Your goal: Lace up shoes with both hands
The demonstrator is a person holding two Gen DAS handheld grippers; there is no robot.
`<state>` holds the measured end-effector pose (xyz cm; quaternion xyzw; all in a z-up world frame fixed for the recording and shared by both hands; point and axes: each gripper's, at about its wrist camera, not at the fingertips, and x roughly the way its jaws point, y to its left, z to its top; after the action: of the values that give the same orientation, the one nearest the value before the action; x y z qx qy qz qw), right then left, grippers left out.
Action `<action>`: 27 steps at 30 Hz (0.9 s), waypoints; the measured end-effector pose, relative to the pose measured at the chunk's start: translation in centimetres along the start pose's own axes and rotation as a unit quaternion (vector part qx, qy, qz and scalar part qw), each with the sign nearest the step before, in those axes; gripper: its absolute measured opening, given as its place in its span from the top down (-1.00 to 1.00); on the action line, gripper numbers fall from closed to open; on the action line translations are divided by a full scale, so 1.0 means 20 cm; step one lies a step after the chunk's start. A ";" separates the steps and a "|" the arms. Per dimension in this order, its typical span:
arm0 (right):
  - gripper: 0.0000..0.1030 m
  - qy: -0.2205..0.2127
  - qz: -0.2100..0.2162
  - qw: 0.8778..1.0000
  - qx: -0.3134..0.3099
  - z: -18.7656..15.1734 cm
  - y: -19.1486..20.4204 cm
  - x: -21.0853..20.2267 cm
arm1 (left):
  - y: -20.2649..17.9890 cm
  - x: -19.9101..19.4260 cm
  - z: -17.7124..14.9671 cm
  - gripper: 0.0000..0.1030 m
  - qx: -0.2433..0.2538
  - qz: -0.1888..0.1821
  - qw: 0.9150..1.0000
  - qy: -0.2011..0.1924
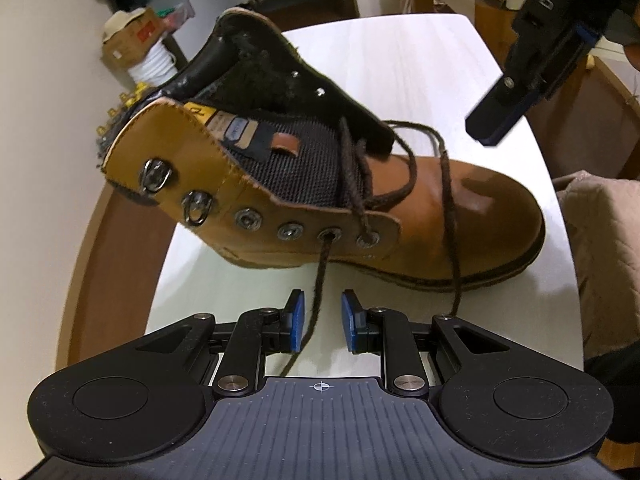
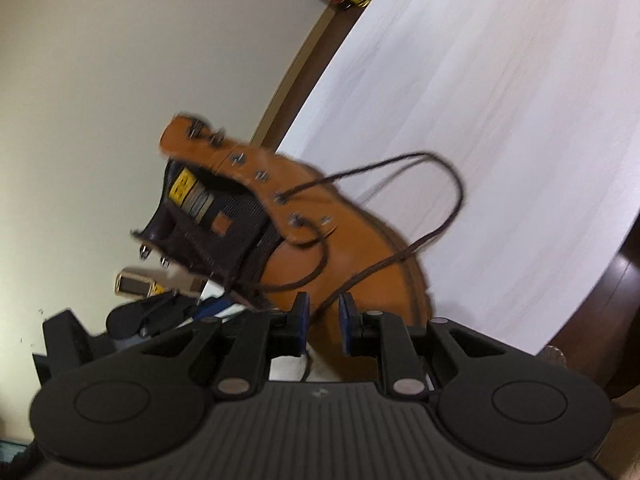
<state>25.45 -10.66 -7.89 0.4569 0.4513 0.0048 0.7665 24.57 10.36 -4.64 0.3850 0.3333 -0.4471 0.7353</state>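
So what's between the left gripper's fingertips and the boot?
In the left wrist view, only bare white table and the brown lace, running from a boot eyelet down between the open left gripper pads.

You have a tan leather boot (image 1: 420,196) lying on its side on the white table (image 1: 420,60), toe pointing right in your left wrist view and its dark sole edge facing you. Its tongue (image 1: 304,160) is folded open, showing black mesh lining and a yellow label. A dark brown lace (image 1: 448,184) is threaded only through the lowest eyelets; the upper eyelets and the two metal hooks near the collar are bare. One lace end drops from an eyelet toward you, and loose loops trail over the toe.
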 end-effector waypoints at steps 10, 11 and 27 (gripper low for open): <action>0.63 0.000 0.000 1.000 0.007 -0.05 0.03 0.06 | 0.02 0.00 0.01 0.65 0.016 -0.013 1.000 -0.014; 0.63 -0.003 0.000 1.000 0.009 -0.05 0.03 0.05 | 0.02 0.00 0.02 0.65 0.018 -0.014 1.000 -0.015; 0.53 -0.110 0.076 0.965 0.227 0.08 -0.26 0.00 | 0.03 -0.03 0.01 0.95 0.021 -0.033 0.999 -0.030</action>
<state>24.52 -14.79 -11.31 0.6496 0.3176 -0.0894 0.6850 24.89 10.59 -3.97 0.3753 0.3140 -0.4898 0.7215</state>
